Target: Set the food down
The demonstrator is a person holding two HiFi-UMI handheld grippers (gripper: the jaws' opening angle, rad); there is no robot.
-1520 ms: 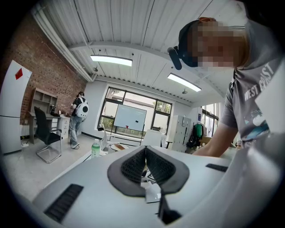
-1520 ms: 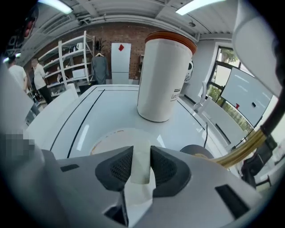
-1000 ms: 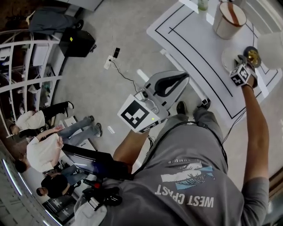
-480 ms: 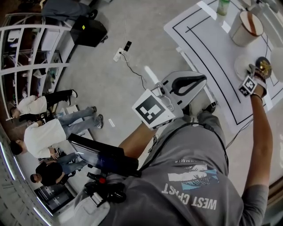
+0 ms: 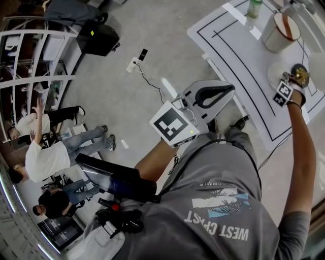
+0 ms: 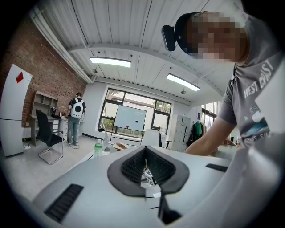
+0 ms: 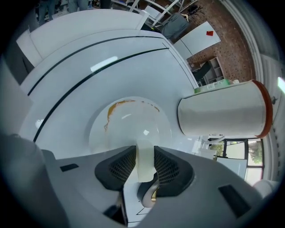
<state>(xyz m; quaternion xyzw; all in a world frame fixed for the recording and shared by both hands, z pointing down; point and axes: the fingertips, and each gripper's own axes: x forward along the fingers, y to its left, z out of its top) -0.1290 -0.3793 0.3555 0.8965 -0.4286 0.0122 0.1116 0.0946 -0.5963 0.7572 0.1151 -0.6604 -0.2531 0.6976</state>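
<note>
My right gripper hangs over a white plate on the white table, pointing steeply down. It is shut on the pale handle of a metal spoon. In the head view the spoon's bowl holds something golden. The plate lies just beyond the jaws, bare except for an orange smear along its rim. My left gripper is held level in front of the person's body, off the table. Its pads meet with nothing between them.
A white cylindrical container with a brown rim stands behind the plate, close to the right gripper. A green bottle stands further back. Black lines mark the tabletop. People, a black case and a cable lie on the floor at left.
The right gripper has rolled about its own axis while staying over the plate. The left gripper has kept still. The head view has shifted, and the people at left have moved.
</note>
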